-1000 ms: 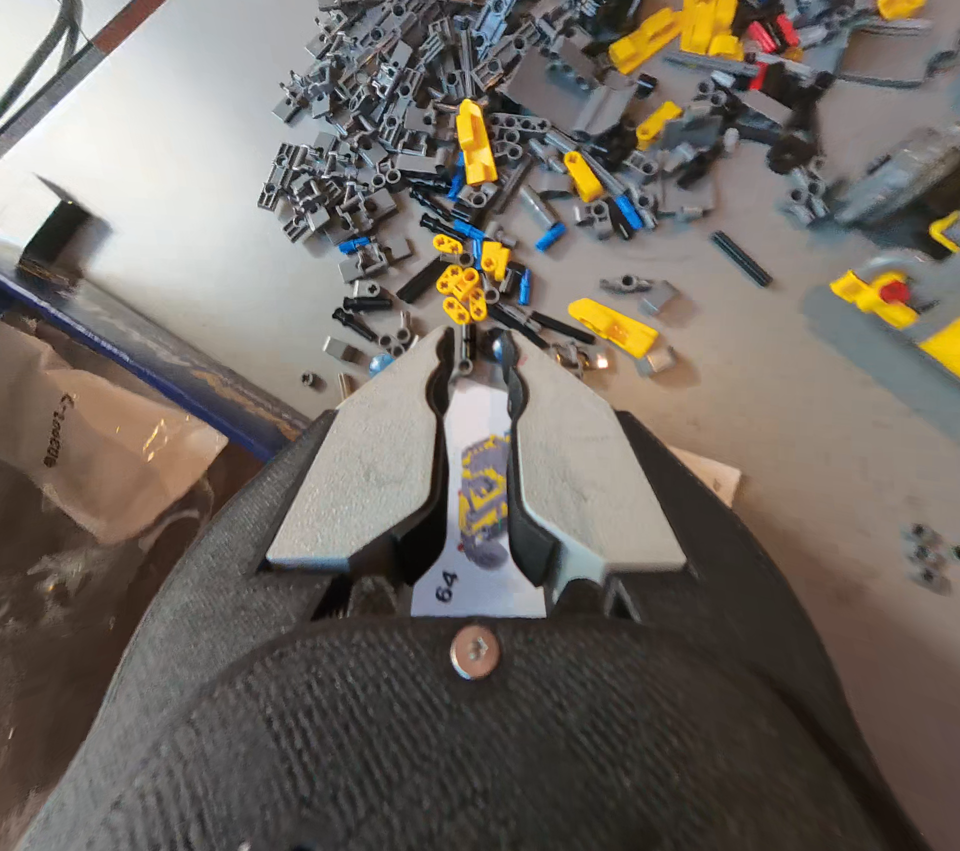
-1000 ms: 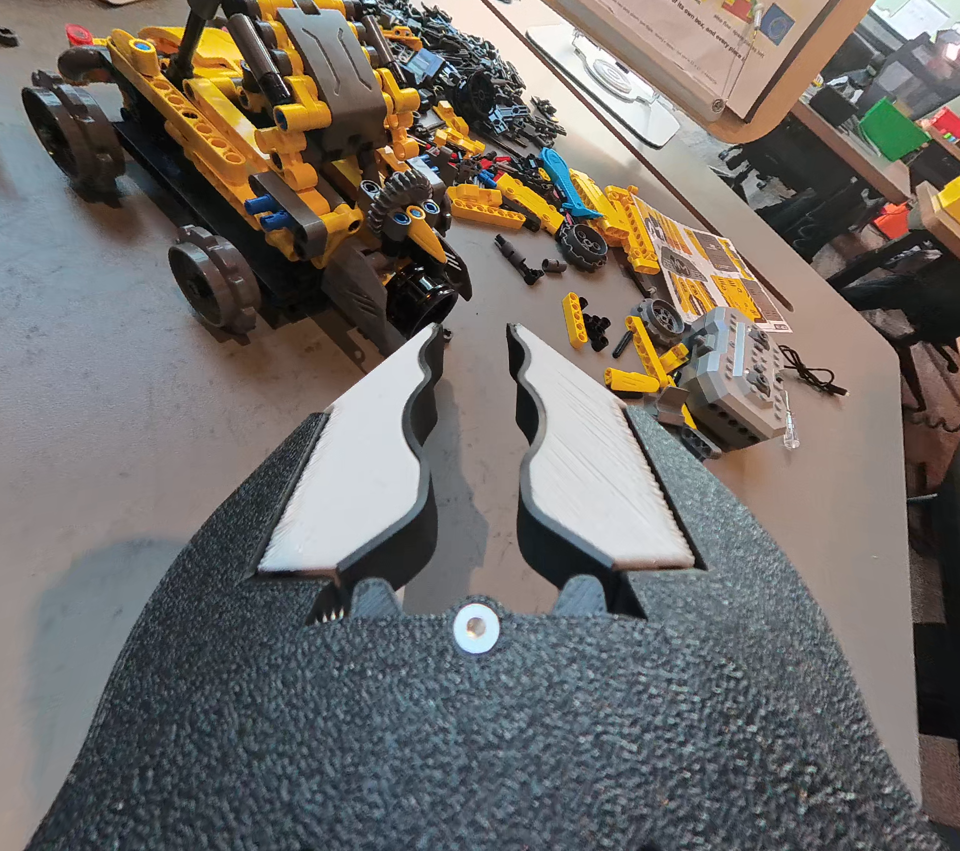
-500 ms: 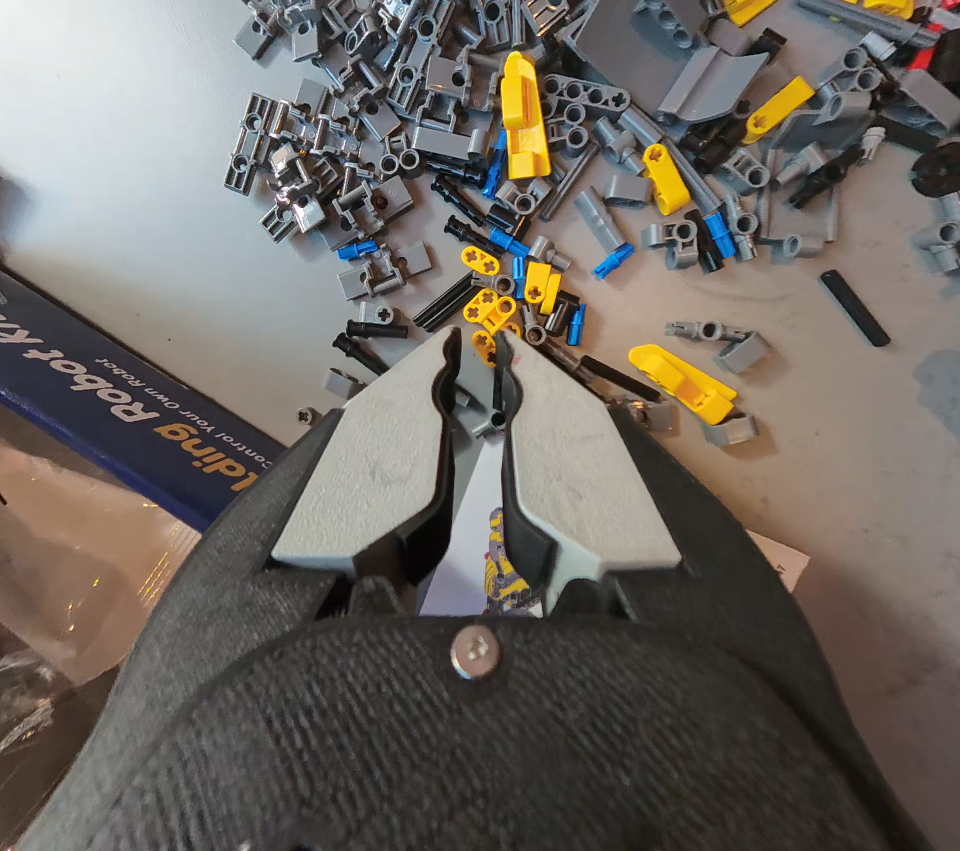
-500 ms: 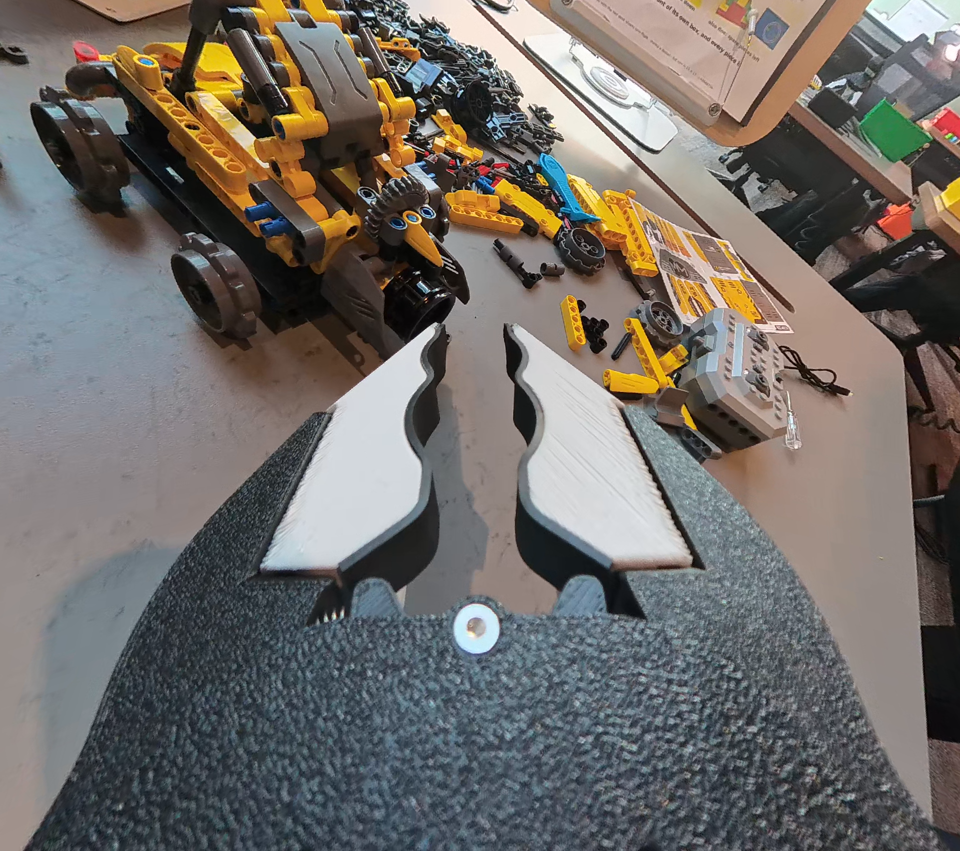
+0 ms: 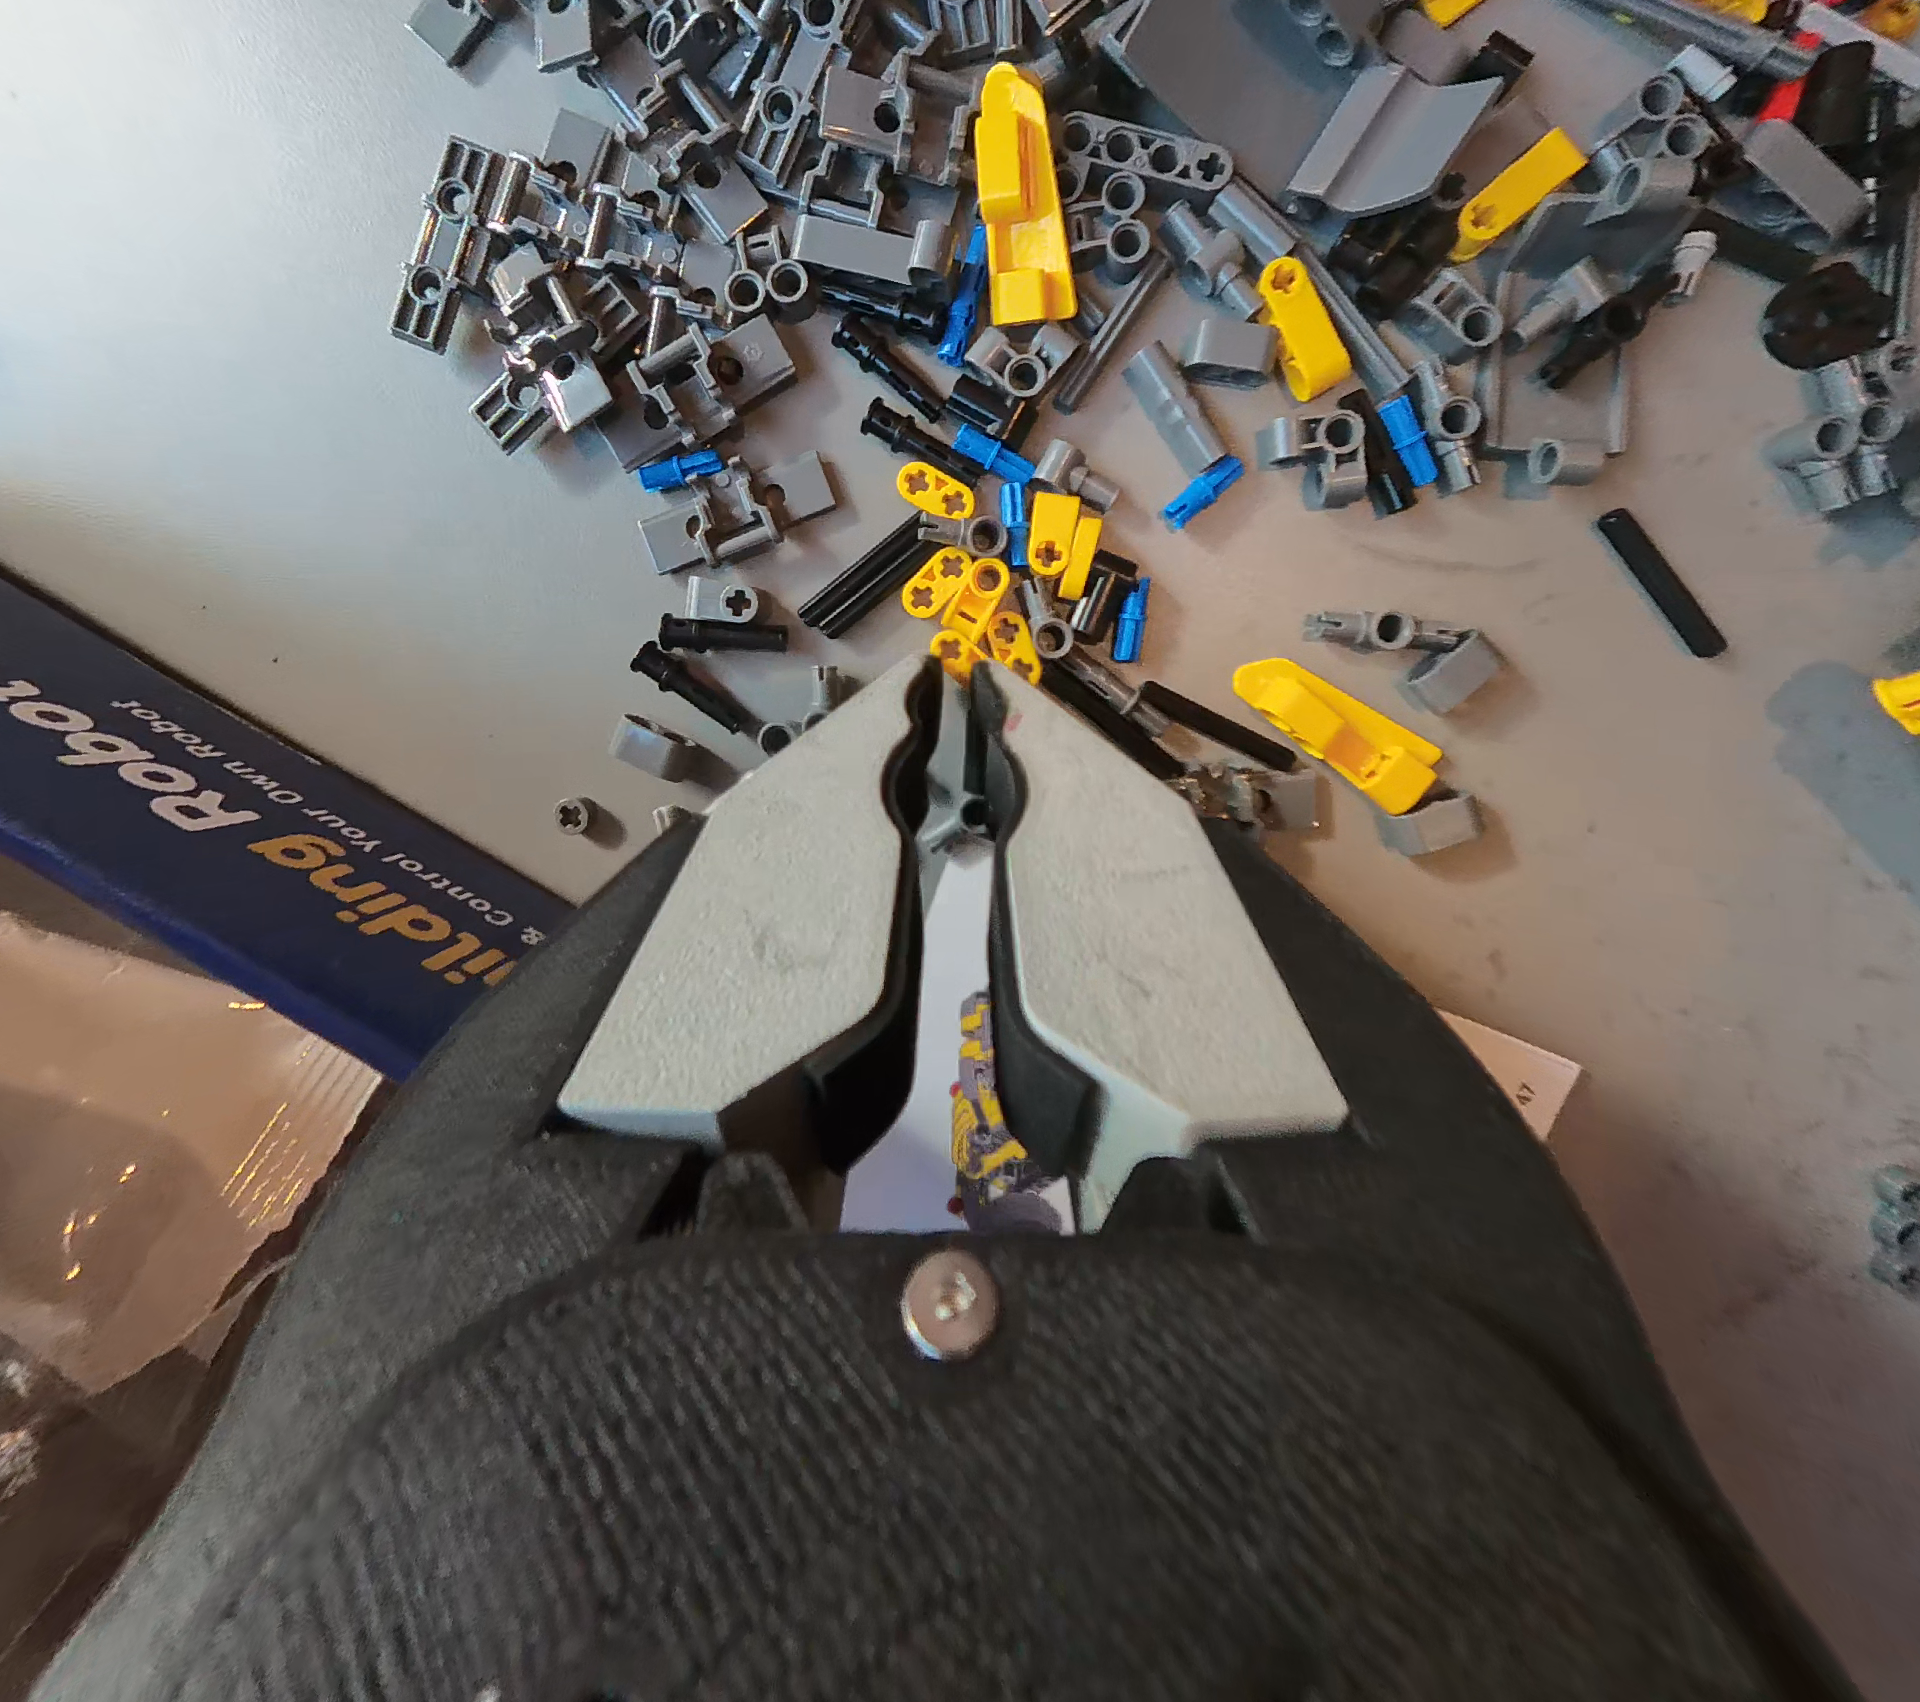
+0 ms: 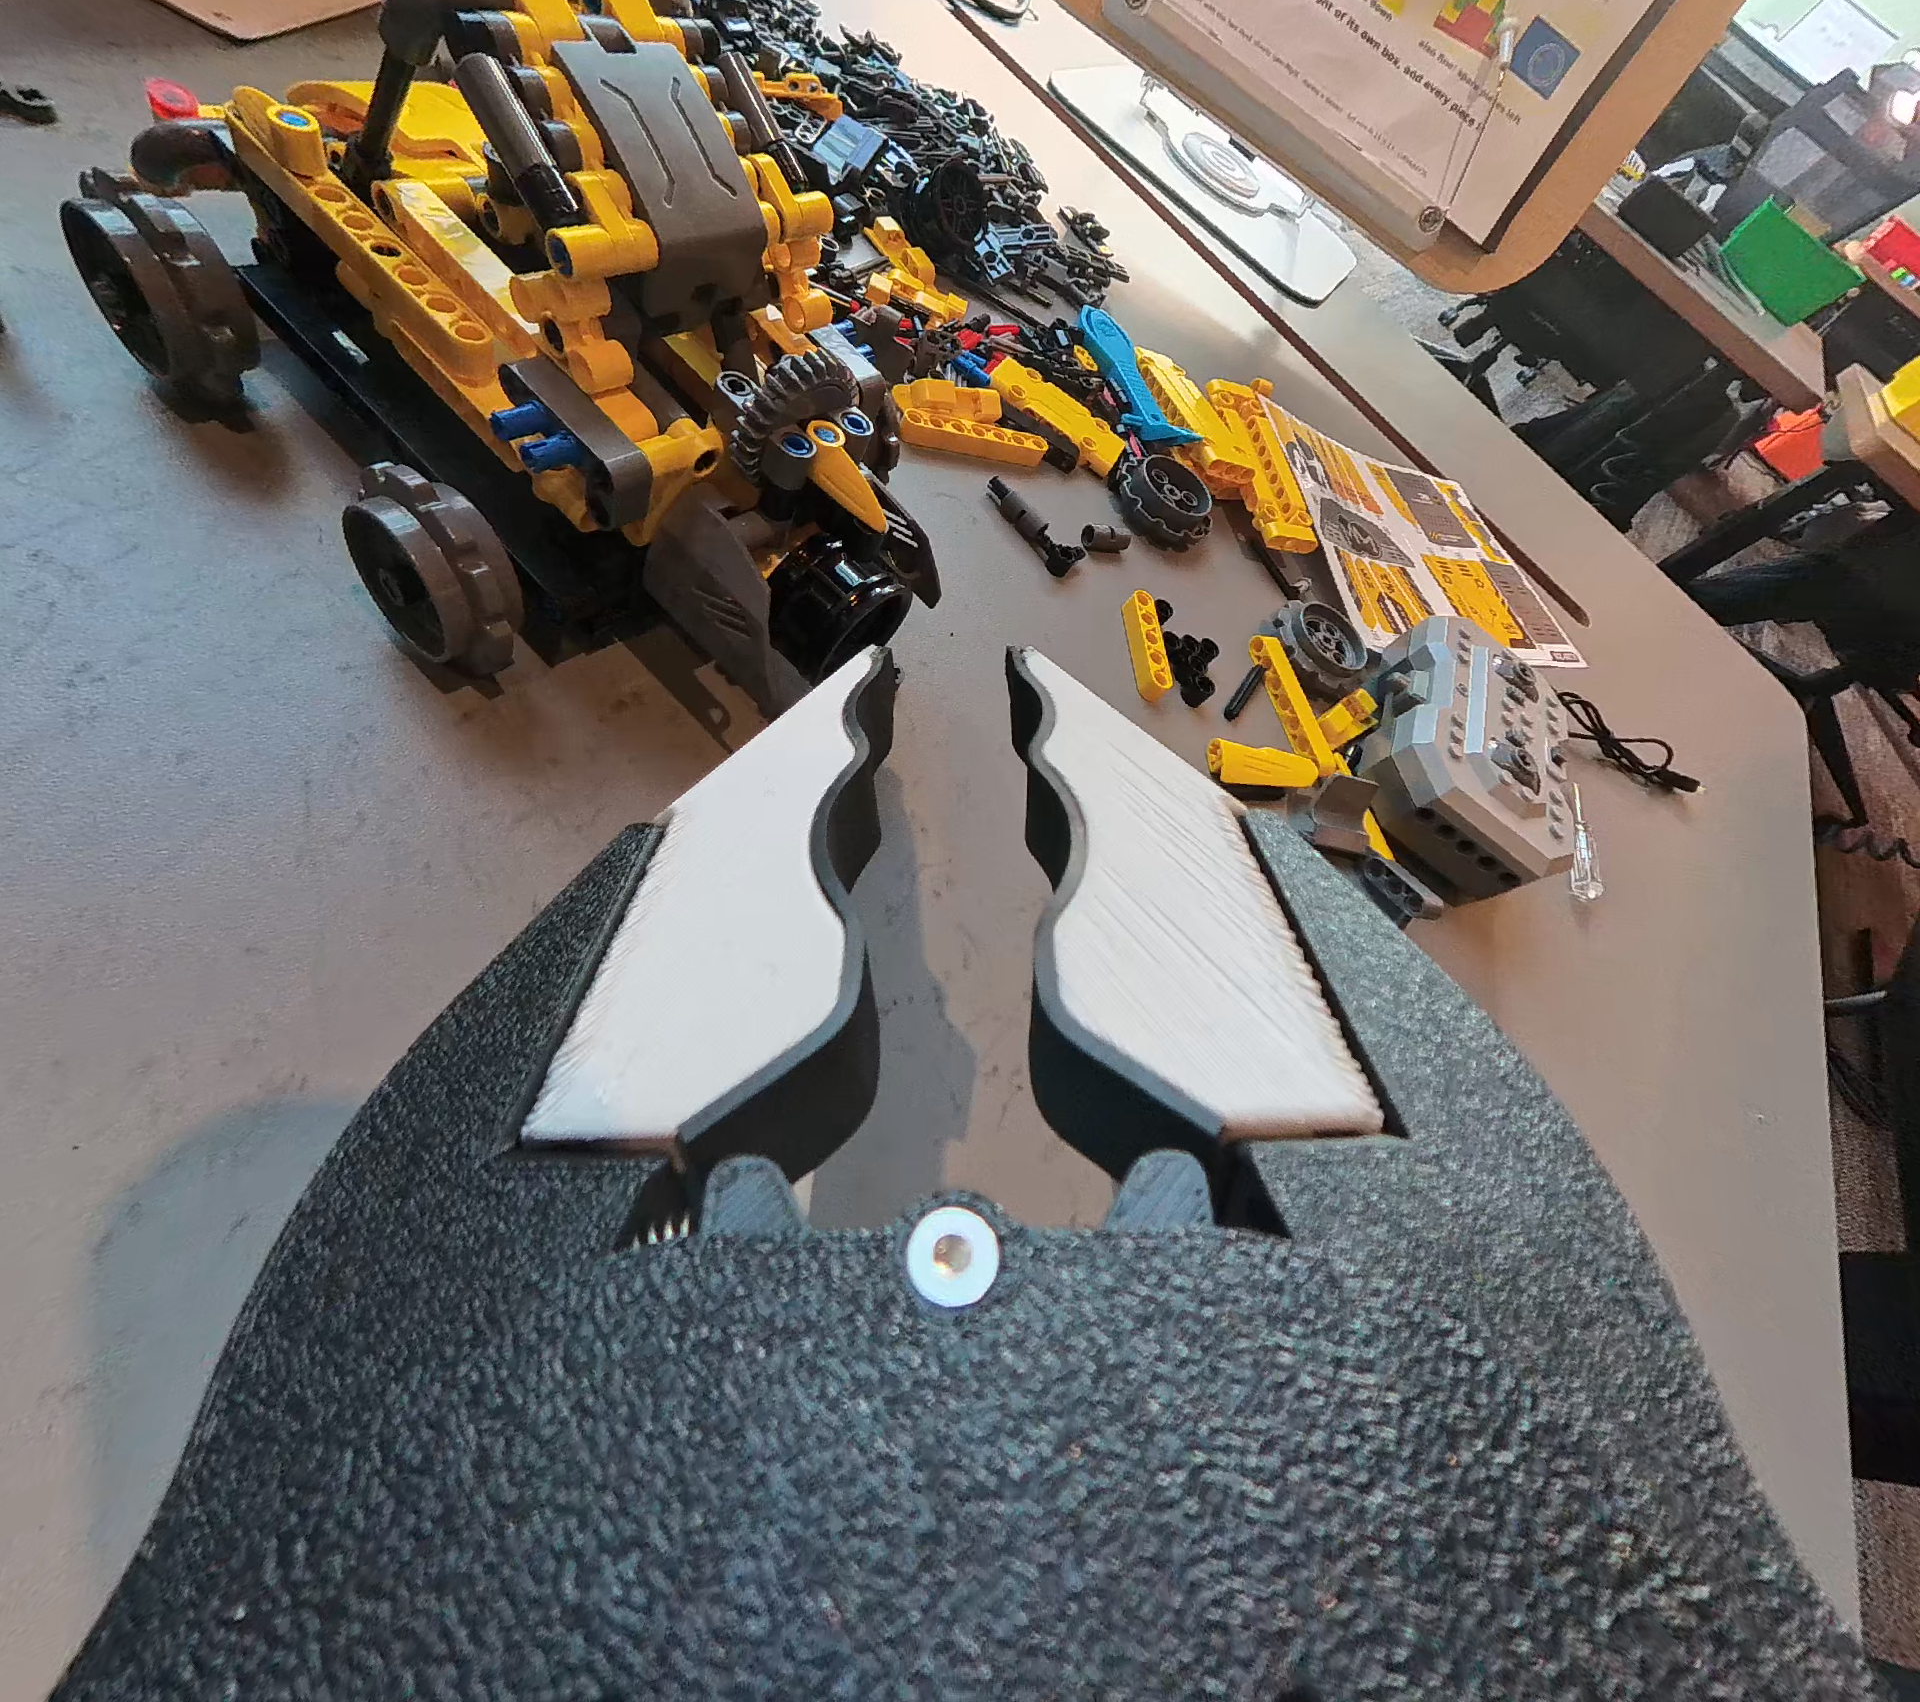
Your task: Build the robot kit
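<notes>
Between the fingers of your left gripper a small grey connector piece is pinched, and the jaws are almost closed around it. Just in front of the tips lies a cluster of small yellow pieces, with black pins and blue pins beside them. Farther ahead spreads a big pile of grey pieces, and a long yellow panel rests on its near edge. Under the gripper you see a printed paper sheet, and at the left a dark blue box edge.

Your right gripper holds nothing; its jaws stand apart with a moderate gap, above the bare grey table. Near its left finger stands the yellow and grey brick vehicle. To the right, near, lie a short yellow beam and a grey battery box
</notes>
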`<state>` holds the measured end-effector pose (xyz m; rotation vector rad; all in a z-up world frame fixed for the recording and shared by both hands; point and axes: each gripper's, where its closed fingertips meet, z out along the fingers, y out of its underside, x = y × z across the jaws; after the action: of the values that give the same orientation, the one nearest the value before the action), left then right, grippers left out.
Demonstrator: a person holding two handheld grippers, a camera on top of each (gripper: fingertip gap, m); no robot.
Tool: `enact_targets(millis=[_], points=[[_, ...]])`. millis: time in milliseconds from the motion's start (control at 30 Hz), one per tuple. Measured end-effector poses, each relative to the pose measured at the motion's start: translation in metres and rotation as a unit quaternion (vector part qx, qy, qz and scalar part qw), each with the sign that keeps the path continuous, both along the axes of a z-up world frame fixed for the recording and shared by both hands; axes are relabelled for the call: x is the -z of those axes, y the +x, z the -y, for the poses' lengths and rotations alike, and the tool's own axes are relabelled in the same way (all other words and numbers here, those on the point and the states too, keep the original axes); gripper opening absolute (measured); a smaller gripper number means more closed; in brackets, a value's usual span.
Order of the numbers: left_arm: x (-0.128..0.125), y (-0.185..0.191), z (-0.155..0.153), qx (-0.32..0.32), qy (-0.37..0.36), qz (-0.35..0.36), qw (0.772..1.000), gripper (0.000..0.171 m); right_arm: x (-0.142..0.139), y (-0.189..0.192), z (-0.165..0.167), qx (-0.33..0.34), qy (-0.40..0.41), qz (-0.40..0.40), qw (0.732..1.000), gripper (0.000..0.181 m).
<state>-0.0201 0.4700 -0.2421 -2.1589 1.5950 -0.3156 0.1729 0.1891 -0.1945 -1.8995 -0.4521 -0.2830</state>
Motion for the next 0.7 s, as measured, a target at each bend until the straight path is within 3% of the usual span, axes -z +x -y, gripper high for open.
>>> enact_targets(millis=[700], points=[[-0.0024, 0.0043, 0.0016, 0.000, -0.014, 0.010, 1.000, 0.004, 0.0013, -0.0007, -0.0001, -0.001, -0.003, 0.007, 1.000, 0.021]])
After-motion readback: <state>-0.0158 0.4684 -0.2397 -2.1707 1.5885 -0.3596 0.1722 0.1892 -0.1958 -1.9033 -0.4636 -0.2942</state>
